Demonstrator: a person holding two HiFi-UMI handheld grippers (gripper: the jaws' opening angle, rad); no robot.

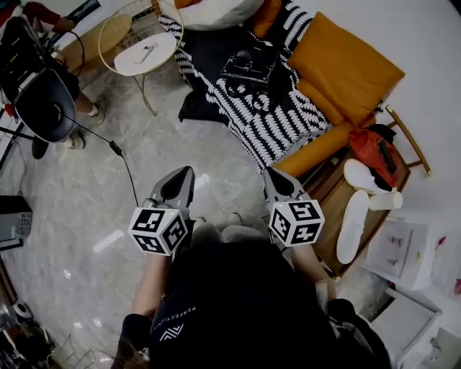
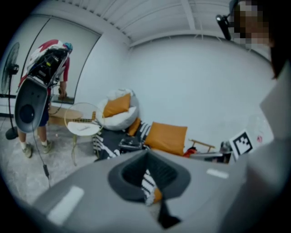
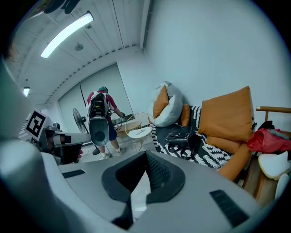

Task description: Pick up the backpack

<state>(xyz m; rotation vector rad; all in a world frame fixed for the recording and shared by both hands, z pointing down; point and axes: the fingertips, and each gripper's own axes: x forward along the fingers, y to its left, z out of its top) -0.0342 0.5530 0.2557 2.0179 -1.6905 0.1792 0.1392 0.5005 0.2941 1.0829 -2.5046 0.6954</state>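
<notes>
– Left gripper (image 1: 186,173) and right gripper (image 1: 269,174): each pair of jaws is pressed together, with nothing between them. Why are they held so, side by side and low in front of the body?

– Judged a carrying posture. No step of the pickup is begun, so shut, empty jaws tilted toward the floor (image 1: 86,216) suit an approach. They would have to spread before any grasp.

– Where is the backpack?

– Black backpack (image 1: 248,66), taken to be the task's object, lies flat on the black-and-white throw (image 1: 274,119) over the sofa, far from both grippers and well apart from them. Resting on soft cloth with a broad face up, it probably offers a strap or handle. Which one cannot be told at this size.

– And around it?

– Orange cushions (image 1: 346,61) lean to its right along the wall. A white beanbag (image 1: 216,11) sits at the far end, and a round wire side table (image 1: 144,50) stands to its left. A red bundle (image 1: 373,155) rests on the wooden table (image 1: 328,191) at near right. Another person (image 1: 81,107) stands at far left, off the direct line to the sofa.
</notes>
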